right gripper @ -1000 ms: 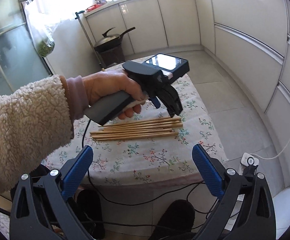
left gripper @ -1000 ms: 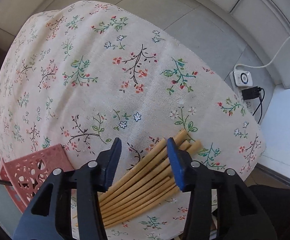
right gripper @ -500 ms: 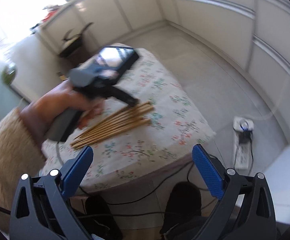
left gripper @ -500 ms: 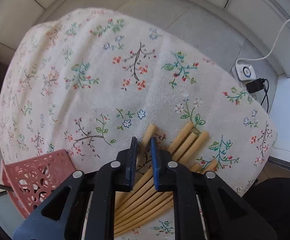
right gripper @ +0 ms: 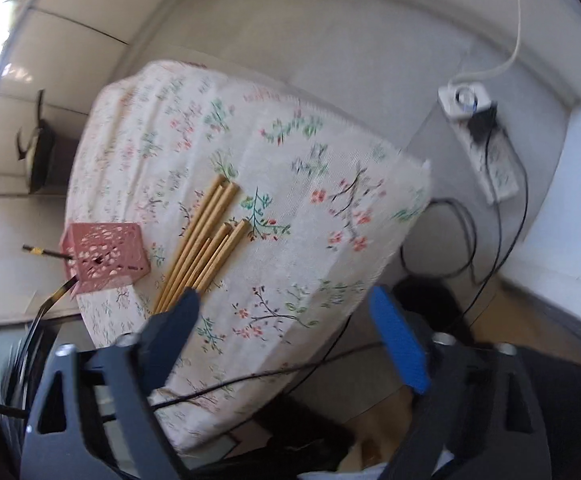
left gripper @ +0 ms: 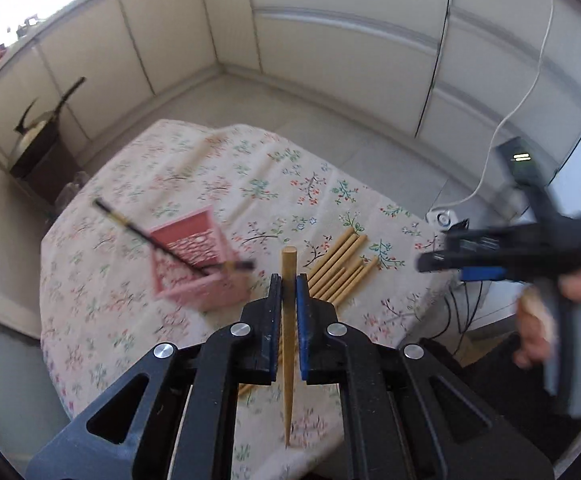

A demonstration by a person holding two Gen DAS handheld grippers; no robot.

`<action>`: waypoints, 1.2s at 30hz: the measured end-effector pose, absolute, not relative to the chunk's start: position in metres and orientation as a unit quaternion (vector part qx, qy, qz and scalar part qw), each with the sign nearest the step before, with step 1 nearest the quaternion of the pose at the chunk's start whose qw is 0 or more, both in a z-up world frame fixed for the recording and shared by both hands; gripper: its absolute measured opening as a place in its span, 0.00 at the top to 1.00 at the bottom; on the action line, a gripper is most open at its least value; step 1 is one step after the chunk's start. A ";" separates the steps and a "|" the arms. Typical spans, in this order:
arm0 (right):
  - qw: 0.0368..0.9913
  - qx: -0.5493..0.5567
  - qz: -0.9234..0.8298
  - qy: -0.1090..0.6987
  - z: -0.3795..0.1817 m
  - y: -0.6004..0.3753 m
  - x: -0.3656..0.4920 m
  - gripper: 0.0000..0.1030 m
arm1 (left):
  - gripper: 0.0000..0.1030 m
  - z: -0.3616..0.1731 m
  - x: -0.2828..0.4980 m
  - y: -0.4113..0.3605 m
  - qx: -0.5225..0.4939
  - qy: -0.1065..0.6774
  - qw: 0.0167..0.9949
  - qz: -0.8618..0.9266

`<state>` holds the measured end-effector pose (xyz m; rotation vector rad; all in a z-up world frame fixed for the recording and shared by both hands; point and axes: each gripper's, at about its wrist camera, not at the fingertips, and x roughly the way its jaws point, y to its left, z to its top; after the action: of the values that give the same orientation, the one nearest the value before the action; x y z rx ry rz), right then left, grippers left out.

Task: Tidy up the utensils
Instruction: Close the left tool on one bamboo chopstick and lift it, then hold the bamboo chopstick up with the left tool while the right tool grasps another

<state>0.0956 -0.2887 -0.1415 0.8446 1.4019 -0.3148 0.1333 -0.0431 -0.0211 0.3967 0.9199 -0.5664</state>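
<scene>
My left gripper (left gripper: 289, 280) is shut on one wooden chopstick (left gripper: 289, 344) and holds it above the table, its blunt end pointing forward. Several more wooden chopsticks (left gripper: 340, 266) lie in a bundle on the floral tablecloth (left gripper: 194, 168); they also show in the right wrist view (right gripper: 206, 236). A pink perforated holder (left gripper: 188, 256) stands left of them with a dark chopstick (left gripper: 146, 236) leaning in it; the holder also shows in the right wrist view (right gripper: 104, 258). My right gripper (right gripper: 286, 332) is open and empty, off the table's near right side.
A power strip (right gripper: 478, 136) with cables lies on the tiled floor right of the table. White cabinets (left gripper: 330, 40) line the walls. A dark pot on a stand (left gripper: 42, 136) is at the far left.
My left gripper has closed on one chopstick and lifted it clear of the bundle. The right gripper has swung down toward the table's right side.
</scene>
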 end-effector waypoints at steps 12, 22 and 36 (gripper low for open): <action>0.643 0.388 -0.207 0.627 -0.176 -0.260 0.136 0.70 | 0.93 0.008 0.074 0.061 0.064 0.375 0.891 -0.247; 0.644 0.365 -0.243 0.627 -0.184 -0.255 0.151 0.72 | 0.93 0.011 0.073 0.085 0.031 0.366 0.896 -0.250; 0.660 0.361 -0.245 0.612 -0.182 -0.236 0.143 0.62 | 0.93 0.008 0.079 0.090 0.017 0.378 0.893 -0.245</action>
<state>0.1425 -0.2362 -0.1822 0.8177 1.3852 -0.5538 0.0792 0.0897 0.0084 0.0347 0.7848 -0.5078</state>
